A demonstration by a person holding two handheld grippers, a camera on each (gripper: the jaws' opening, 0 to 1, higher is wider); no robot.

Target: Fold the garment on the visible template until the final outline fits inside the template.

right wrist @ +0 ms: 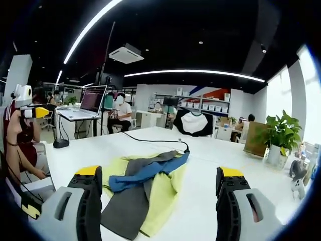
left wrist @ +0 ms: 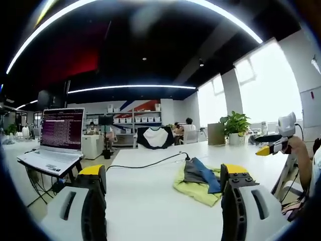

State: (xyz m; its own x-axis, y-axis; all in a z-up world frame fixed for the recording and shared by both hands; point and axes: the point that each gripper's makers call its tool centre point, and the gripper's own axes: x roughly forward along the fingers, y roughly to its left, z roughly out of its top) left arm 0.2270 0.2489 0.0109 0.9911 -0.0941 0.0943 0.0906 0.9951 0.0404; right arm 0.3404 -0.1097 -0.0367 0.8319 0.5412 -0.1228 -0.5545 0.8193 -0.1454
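- My left gripper is spread wide with nothing between its jaws, raised above the white table; in the left gripper view the garment lies at about 2 o'clock from the gap, close beside the right-hand jaw.
- My right gripper is likewise released and empty. In the right gripper view the garment sits on the table from about 11 o'clock down to the left-hand jaw, its near edge running behind that jaw.
- The garment is a crumpled heap in yellow-green, grey and blue, the blue part thrown across the top; no neat fold shows.
- I cannot make out a template outline on the table from either view, so I cannot say whether the heap lies on it.
- A black cable runs across the table to a plug just past the garment's far edge, at about 12 o'clock.
- A laptop stands on a stand off at 10 o'clock in the left gripper view, well apart from the garment.
- My judgement: the folding has hardly begun. Left to do: grasp the cloth, spread it flat, fold it, and check its outline against the template.
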